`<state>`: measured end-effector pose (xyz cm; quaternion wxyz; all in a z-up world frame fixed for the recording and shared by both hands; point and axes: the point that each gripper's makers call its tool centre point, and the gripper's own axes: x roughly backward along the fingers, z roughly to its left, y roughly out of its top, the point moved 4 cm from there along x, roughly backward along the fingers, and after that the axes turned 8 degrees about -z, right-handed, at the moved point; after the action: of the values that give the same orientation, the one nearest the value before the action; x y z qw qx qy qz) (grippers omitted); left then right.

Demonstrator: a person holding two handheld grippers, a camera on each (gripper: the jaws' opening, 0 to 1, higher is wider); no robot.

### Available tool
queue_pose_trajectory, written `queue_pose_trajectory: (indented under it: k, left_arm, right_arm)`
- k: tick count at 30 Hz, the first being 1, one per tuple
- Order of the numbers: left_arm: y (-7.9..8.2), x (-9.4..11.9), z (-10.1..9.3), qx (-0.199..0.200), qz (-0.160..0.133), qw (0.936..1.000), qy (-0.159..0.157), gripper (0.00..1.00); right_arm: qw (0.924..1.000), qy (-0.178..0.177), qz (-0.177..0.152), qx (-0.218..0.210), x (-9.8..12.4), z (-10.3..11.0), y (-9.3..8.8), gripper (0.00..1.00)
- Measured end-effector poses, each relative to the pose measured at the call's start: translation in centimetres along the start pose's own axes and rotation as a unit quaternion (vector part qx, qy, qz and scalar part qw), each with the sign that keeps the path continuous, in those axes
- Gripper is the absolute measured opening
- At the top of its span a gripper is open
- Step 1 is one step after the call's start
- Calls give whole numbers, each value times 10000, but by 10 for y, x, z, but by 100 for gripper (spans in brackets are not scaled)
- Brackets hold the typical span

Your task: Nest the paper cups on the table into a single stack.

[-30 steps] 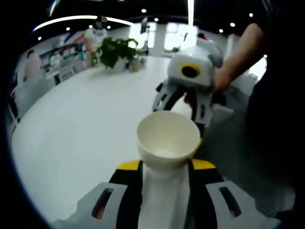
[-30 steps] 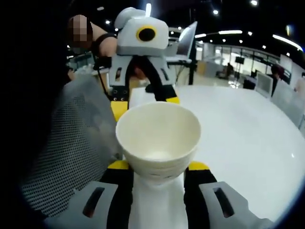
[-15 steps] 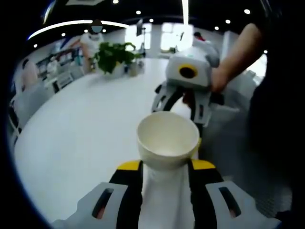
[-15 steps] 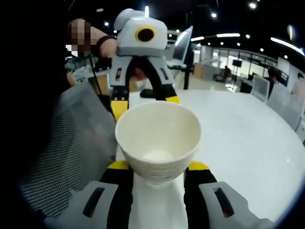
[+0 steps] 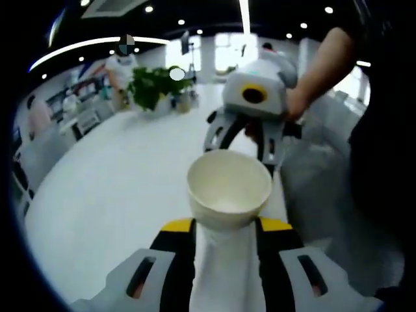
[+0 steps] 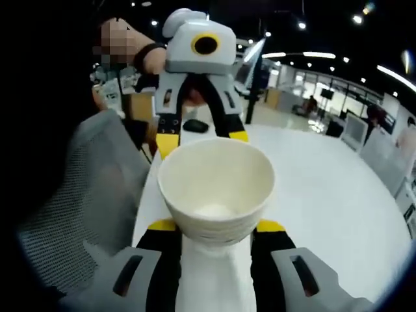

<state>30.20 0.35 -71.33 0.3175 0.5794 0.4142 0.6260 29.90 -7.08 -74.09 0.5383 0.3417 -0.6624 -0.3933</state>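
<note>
Left gripper view: looking forward along the left tool (image 5: 224,227), close over a cup rim, toward the right tool (image 5: 244,146) and a plant (image 5: 153,84). Right gripper view: facing back at the left tool (image 6: 198,140). Shared between both: the white surface (image 5: 110,195), seen from opposite ends.

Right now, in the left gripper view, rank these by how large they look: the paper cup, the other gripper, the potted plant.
1. Paper cup
2. Right gripper, close to the cup in apparent size
3. Potted plant, smallest, though it stands farthest away, so true size is unsure

cream paper cup (image 5: 229,190), white table (image 5: 110,195), grey mesh chair (image 6: 84,201)
</note>
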Motion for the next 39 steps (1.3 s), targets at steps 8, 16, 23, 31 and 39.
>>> queue_pose_trajectory:
  k: [8, 16, 23, 31, 39]
  left_arm:
    - [9, -3, 26, -110, 11, 9999, 10, 34]
    - [16, -8, 59, -216, 18, 9998, 43, 34]
    - [14, -14, 85, -150, -45, 9998, 83, 34]
    - [5, -21, 111, 8, -38, 9998, 176, 35]
    - [-7, -27, 126, 116, 38, 9997, 216, 35]
  right_arm:
    - [9999, -106, 20, 112, 1, -31, 2, 38]
    - [9996, -220, 52, 196, -2, -63, 2, 38]
    - [9994, -188, 116, 251, -8, -90, -2, 38]
    - [9993, -138, 198, 270, -21, -115, -10, 38]
    - [9993, -46, 274, 256, -33, -128, -21, 38]
